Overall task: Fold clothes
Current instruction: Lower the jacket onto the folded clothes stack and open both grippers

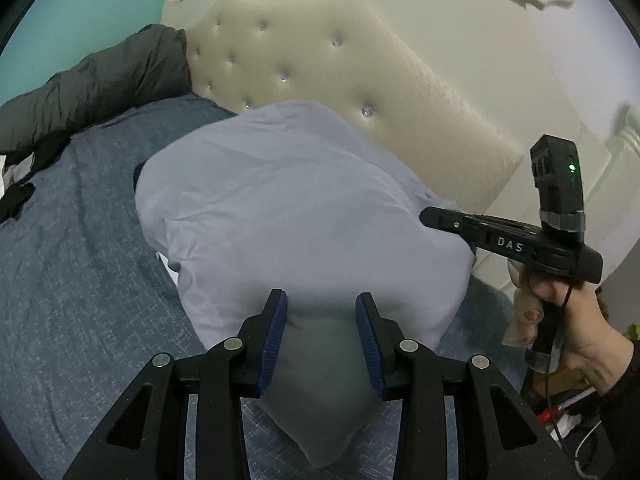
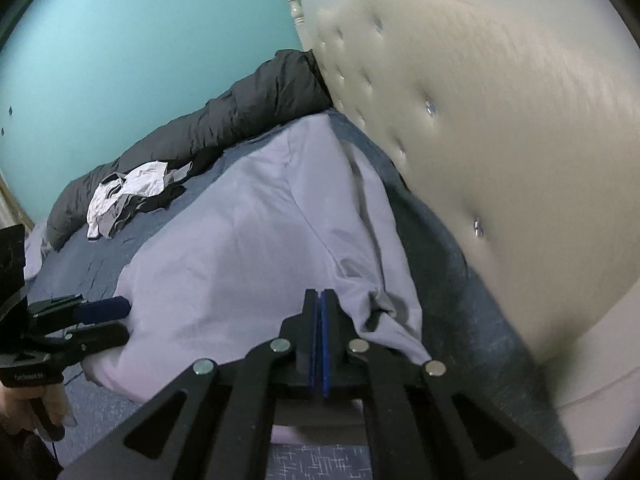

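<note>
A pale lavender garment [image 1: 288, 200] lies spread and puffed over the blue bedspread [image 1: 80, 260]. My left gripper [image 1: 320, 300] pinches a thick bunch of its near edge, and the cloth fills the gap between the blue pads. In the right wrist view the same gripper [image 2: 124, 318] sits at the garment's [image 2: 240, 260] left edge. My right gripper [image 2: 320, 292] has its pads pressed flat together at the garment's near right edge, where creases gather toward its tip. The left wrist view shows its tip [image 1: 426, 216] on the cloth's right border, held by a person's hand [image 1: 560, 320].
A cream tufted headboard [image 1: 360, 80] stands right behind the garment. A dark quilt [image 2: 240, 108] lies rolled along the turquoise wall side. A small heap of white and dark clothes [image 2: 136, 188] rests on the bedspread beside the quilt.
</note>
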A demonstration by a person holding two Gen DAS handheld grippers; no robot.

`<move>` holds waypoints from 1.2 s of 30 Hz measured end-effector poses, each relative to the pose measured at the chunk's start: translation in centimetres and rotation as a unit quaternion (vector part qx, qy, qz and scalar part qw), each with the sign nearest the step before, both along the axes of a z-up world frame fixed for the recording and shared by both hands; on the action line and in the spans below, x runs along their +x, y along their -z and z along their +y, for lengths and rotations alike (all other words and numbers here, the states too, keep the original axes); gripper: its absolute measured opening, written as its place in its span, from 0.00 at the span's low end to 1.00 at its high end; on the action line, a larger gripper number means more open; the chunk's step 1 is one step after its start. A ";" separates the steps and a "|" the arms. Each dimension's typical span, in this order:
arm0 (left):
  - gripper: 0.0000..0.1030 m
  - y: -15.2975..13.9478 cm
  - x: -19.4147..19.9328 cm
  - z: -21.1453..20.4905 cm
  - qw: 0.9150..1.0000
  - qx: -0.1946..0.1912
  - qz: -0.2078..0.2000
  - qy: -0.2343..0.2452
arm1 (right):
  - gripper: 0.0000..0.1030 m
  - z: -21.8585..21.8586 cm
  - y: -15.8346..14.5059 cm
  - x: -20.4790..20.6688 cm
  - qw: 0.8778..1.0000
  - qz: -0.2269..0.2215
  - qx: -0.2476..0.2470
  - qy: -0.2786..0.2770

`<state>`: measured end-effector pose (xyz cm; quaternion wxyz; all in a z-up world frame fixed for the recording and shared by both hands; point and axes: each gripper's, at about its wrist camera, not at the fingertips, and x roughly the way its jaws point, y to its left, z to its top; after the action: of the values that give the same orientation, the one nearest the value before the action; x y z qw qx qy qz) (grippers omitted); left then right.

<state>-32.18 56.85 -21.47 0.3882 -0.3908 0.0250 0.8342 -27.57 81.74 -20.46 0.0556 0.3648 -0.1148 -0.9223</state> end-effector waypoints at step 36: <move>0.37 -1.0 0.8 0.2 1.000 -0.023 0.003 0.013 | 0.00 1.7 -2.1 -2.2 0.997 -0.036 0.011 0.072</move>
<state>-31.42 57.06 -20.51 0.3899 -0.3969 0.0505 0.8294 -29.80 83.39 -18.38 -0.0186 0.3888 -0.1328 -0.9115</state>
